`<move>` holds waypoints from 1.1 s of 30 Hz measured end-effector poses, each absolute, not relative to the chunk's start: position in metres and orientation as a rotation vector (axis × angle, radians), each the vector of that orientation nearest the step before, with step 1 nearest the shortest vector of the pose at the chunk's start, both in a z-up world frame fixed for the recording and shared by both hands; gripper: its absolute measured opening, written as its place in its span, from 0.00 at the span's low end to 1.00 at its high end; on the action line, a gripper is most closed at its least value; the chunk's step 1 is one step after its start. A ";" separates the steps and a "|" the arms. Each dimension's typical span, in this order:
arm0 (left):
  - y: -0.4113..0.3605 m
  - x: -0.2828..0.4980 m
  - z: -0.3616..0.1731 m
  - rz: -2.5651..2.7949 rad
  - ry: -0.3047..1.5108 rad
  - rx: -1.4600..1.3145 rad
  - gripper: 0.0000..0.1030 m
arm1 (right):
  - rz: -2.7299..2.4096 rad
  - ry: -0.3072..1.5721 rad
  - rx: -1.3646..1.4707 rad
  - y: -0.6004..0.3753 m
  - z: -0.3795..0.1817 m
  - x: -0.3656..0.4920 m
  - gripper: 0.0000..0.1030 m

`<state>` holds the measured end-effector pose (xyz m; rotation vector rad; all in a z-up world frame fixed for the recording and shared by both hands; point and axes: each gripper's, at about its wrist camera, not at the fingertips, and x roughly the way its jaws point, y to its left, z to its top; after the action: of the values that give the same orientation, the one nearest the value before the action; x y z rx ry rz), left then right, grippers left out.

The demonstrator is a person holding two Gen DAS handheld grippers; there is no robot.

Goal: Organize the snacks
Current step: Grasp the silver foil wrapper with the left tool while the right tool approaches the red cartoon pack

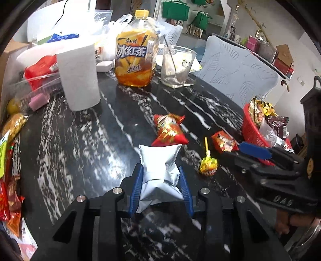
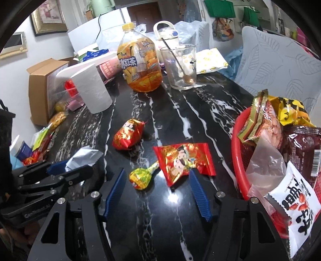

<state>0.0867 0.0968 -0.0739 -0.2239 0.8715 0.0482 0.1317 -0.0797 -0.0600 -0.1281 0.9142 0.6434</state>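
Snacks partly sorted: red plastic basket point(image 2: 238, 158) holding several packets; left fingers point(image 1: 160, 186) pinching silver foil packet point(image 1: 158, 170); right fingers point(image 2: 158, 192) spread, empty; red packets point(image 2: 184, 160), lollipop point(image 2: 140, 177) loose on surface point(image 2: 180, 112).

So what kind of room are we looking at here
Probably a home dining area: a dark marble table with a padded chair pulled up, an iced tea bottle beside a glass, and a framed picture on the wall.
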 end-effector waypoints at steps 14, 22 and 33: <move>0.112 0.092 -0.081 0.058 0.888 -0.270 0.34 | 0.550 0.869 -0.282 -0.052 -0.072 0.146 0.23; 0.109 0.090 -0.082 0.048 0.893 -0.276 0.34 | 0.576 0.903 -0.299 -0.052 -0.085 0.140 0.01; 0.099 0.077 -0.076 0.028 0.891 -0.285 0.35 | 0.649 0.937 -0.213 -0.069 -0.075 0.118 0.01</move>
<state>0.0771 0.0987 -0.0763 -0.2851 0.8914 0.0279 0.1185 -0.0686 -0.0751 -0.2134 0.9372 0.6488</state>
